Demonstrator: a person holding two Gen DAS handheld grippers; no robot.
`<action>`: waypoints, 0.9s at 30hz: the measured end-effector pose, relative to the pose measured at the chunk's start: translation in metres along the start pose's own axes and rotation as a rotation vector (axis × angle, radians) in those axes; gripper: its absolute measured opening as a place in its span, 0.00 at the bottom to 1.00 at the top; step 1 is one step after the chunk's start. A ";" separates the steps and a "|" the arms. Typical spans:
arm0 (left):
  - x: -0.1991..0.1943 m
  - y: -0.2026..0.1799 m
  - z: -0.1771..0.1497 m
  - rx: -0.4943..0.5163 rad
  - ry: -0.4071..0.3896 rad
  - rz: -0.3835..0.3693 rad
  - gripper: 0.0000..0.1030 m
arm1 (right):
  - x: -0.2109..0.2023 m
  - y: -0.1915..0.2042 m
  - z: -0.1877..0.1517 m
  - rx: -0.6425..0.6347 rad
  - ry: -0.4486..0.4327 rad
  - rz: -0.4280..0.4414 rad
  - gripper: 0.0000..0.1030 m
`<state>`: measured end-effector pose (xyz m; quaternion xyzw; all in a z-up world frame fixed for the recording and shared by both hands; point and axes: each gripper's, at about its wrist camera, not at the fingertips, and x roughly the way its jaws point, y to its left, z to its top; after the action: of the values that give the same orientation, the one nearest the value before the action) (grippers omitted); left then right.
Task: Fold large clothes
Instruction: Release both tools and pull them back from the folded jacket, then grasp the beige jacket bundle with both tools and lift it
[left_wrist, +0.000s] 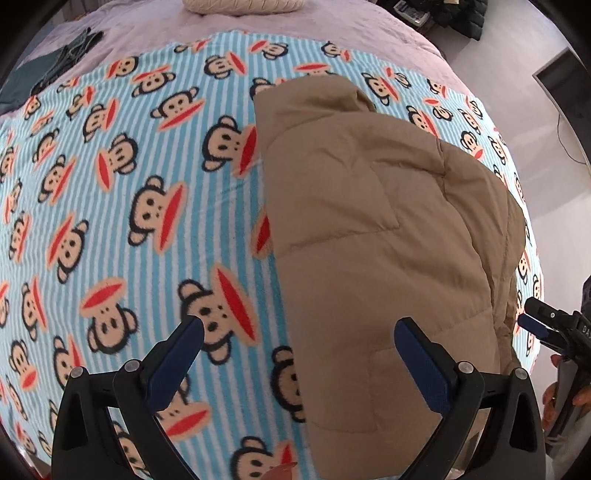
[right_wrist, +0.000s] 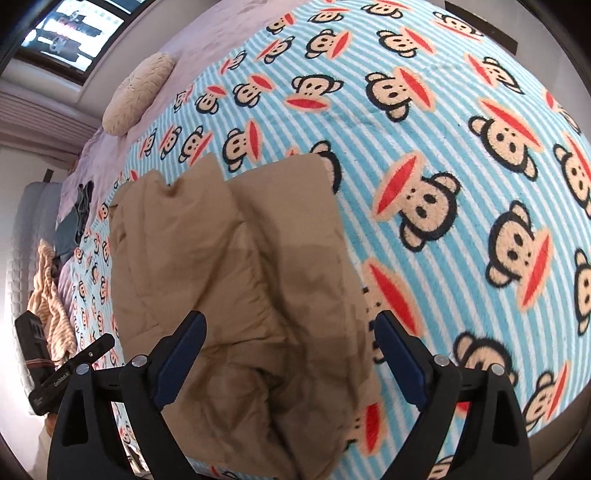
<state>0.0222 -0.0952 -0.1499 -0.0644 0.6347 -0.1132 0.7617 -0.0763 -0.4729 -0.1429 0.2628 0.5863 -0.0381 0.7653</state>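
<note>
A tan padded jacket (left_wrist: 376, 229) lies folded lengthwise on a blue-striped monkey-print blanket (left_wrist: 129, 221) on a bed. My left gripper (left_wrist: 299, 332) is open and empty, hovering above the jacket's near left edge. The right gripper shows at the right edge of the left wrist view (left_wrist: 535, 321). In the right wrist view the jacket (right_wrist: 236, 280) lies below and ahead, and my right gripper (right_wrist: 290, 325) is open and empty above its near end. The left gripper's body shows at the lower left of that view (right_wrist: 74, 369).
A cream pillow (left_wrist: 243, 5) lies at the bed's head on a lilac sheet (left_wrist: 332, 26). Dark green clothes (left_wrist: 55, 66) sit at the far left; a striped beige cloth (right_wrist: 48, 288) lies beside them. The floor (left_wrist: 517, 48) is on the right.
</note>
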 end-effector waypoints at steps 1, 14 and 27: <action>0.001 -0.001 -0.001 -0.007 0.003 -0.009 1.00 | 0.001 -0.003 0.001 -0.002 0.003 0.009 0.91; 0.017 0.003 0.006 -0.056 0.023 -0.118 1.00 | 0.037 -0.029 0.023 0.001 0.106 0.168 0.91; 0.054 0.022 0.018 -0.129 0.086 -0.440 1.00 | 0.086 -0.033 0.048 -0.031 0.233 0.380 0.91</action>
<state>0.0512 -0.0885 -0.2029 -0.2450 0.6432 -0.2384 0.6852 -0.0199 -0.5014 -0.2256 0.3592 0.6113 0.1465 0.6898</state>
